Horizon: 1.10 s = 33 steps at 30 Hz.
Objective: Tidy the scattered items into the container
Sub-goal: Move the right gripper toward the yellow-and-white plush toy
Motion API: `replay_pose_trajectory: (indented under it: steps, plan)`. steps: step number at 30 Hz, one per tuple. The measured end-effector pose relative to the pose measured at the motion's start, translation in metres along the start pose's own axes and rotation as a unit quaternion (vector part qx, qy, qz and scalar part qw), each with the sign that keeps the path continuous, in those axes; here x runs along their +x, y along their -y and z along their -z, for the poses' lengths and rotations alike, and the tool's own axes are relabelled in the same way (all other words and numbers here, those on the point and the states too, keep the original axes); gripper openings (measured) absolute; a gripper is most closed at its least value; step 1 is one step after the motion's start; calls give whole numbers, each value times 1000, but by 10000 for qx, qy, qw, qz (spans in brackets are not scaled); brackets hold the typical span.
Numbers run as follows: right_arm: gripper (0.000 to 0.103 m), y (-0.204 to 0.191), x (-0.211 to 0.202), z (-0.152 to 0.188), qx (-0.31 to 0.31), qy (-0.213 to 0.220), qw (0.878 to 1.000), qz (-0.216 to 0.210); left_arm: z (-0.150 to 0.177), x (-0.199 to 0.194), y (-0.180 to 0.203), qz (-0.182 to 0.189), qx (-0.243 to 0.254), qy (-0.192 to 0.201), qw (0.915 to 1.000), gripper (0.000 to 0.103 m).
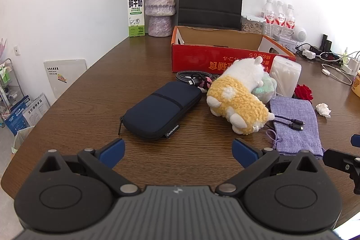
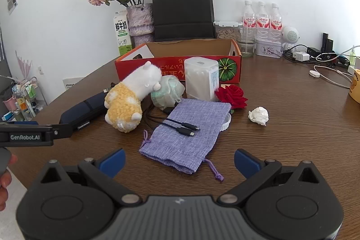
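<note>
On the brown table, left wrist view first: the left gripper hangs low with its blue fingers spread wide and nothing between them. Dead ahead is the navy zip case, long axis running from near-left to far-right, far end aimed toward the red cardboard box, which looks empty. Just right of the case is the plush alpaca, lying on its side with its head toward the box.

Right wrist view: the right gripper is just as wide open, empty, hovering by the lilac drawstring pouch, which has a dark cable lying across it. The cotton swab tub, fake rose and crumpled tissue sit nearby.

Looks like step one, nothing packed yet. I'd guess the left needs to close across the case's short side.
</note>
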State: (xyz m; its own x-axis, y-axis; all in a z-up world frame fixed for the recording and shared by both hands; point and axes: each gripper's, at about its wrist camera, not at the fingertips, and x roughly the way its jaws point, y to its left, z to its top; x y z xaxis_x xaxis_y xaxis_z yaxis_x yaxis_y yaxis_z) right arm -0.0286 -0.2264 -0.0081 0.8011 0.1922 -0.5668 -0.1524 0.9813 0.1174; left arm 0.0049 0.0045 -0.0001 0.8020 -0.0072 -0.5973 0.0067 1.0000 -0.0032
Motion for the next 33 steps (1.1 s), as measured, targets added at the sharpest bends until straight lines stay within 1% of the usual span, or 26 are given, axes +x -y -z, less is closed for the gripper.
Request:
replay_pose_trajectory:
  steps: [11,21,30,33]
  plan:
    - [103,0,2,1,1,-17,10000,11,1,2,0,2,-1,-22,10000,103]
    - [103,3,11,-1,24,-112,9999,59,-2,14,-2,9,-10,-103,9999,103]
    - [103,5,27,-12,32,-145,9999,85,-13,28,-8,-14,2,-176,9998,103]
    - [103,2,36,-17,-74,-171,9998,75,-18,35,-11,-24,1,-209,9998,103]
